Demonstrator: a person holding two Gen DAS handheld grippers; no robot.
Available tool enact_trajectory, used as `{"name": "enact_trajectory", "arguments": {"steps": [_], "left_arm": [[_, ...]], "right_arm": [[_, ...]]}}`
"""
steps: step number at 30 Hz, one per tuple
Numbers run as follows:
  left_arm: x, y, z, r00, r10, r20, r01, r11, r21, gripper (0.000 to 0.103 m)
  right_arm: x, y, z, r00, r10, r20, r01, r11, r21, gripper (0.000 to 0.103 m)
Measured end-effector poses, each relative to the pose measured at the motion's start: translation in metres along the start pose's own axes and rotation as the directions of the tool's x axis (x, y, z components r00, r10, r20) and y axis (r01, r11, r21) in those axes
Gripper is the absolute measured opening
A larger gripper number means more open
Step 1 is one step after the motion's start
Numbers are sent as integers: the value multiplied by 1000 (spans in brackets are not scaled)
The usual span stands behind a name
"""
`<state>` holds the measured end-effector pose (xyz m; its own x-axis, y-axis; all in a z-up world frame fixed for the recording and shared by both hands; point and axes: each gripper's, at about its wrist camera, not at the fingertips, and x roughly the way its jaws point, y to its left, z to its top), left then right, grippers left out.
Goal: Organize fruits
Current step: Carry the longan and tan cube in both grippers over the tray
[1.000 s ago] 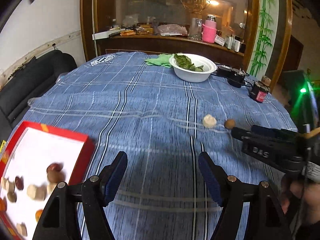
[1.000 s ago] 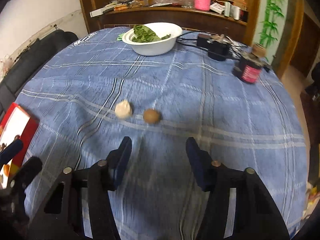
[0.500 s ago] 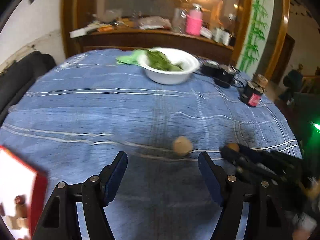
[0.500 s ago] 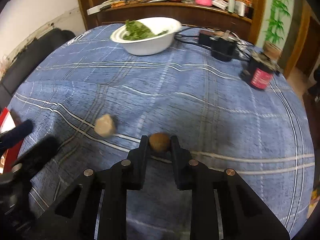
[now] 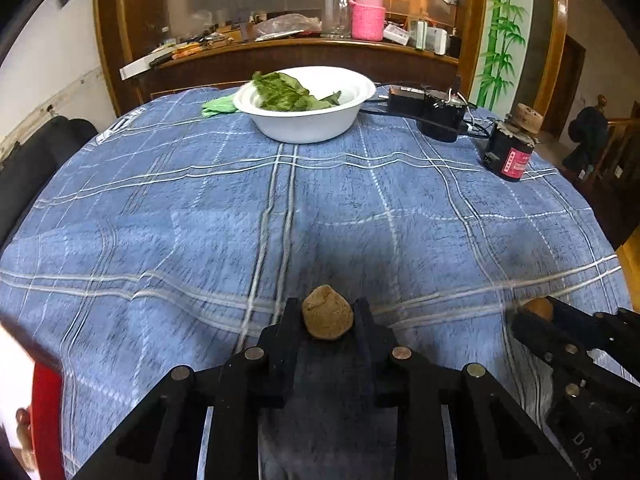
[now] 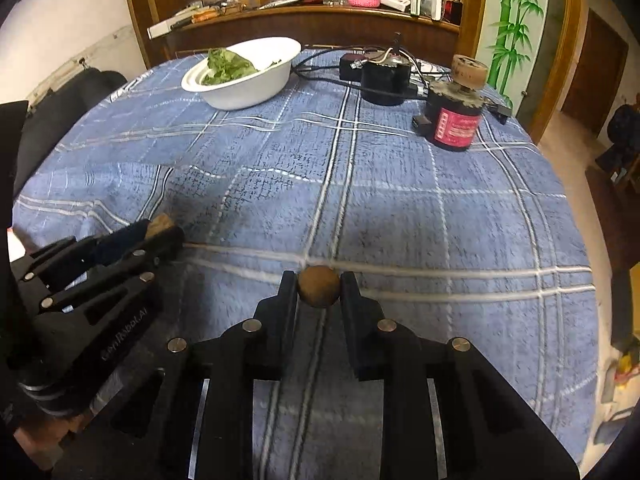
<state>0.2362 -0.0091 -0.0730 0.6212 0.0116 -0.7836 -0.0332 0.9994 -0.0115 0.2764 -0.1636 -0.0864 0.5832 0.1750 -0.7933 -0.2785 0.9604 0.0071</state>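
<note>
Claws both loaded. Our left claw (image 5: 328, 318) is closing; its pads press both sides of the pale, rough tan fruit (image 5: 327, 313), which sits low over the blue plaid cloth (image 5: 280, 208) near the front edge of the worktop. Our right claw (image 6: 319, 288) is clamped on the round brown fruit (image 6: 319, 286), also just above the cloth toward the front edge.

From the right wrist view we see the left claw (image 6: 158, 232) at the left side with the tan fruit (image 6: 160, 222) poking out between its tips. From the left wrist view the right claw (image 5: 538, 312) shows at the right side, with the brown fruit (image 5: 539, 307) partly visible at its tips. We can't tell whether either fruit touches the cloth.

Red-rimmed tray (image 5: 46, 412) sits at the front-left corner, cut off by the frame; a couple of small fruit pieces (image 5: 22, 418) lie on its white inside, blurred.

Toward the far edge: white bowl (image 5: 306, 108) holding green leaves (image 5: 284, 94), a green cloth (image 5: 218, 105) just beside it on the left. Toward the far-right corner: a black box with cables (image 5: 426, 110) and a dark jar with red label (image 5: 510, 150), cork on top.
</note>
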Motion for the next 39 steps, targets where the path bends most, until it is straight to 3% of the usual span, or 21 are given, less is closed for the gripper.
{"name": "enact_trajectory", "arguments": {"steps": [6, 14, 27, 39], "left_arm": [[-33, 9, -26, 1000, -23, 15, 24, 1000, -5, 26], [-85, 33, -67, 998, -15, 55, 16, 999, -34, 26], [-127, 63, -122, 997, -8, 81, 13, 998, -64, 26], [-143, 67, -131, 994, -11, 112, 19, 997, -70, 25]], "right_arm": [[-22, 12, -27, 996, -64, -55, 55, 987, -152, 20], [-63, 42, -69, 989, -130, -72, 97, 932, -348, 20], [-96, 102, -126, 979, -198, -38, 148, 835, -530, 20], [-116, 120, -142, 974, -225, -6, 181, 799, -574, 20]]}}
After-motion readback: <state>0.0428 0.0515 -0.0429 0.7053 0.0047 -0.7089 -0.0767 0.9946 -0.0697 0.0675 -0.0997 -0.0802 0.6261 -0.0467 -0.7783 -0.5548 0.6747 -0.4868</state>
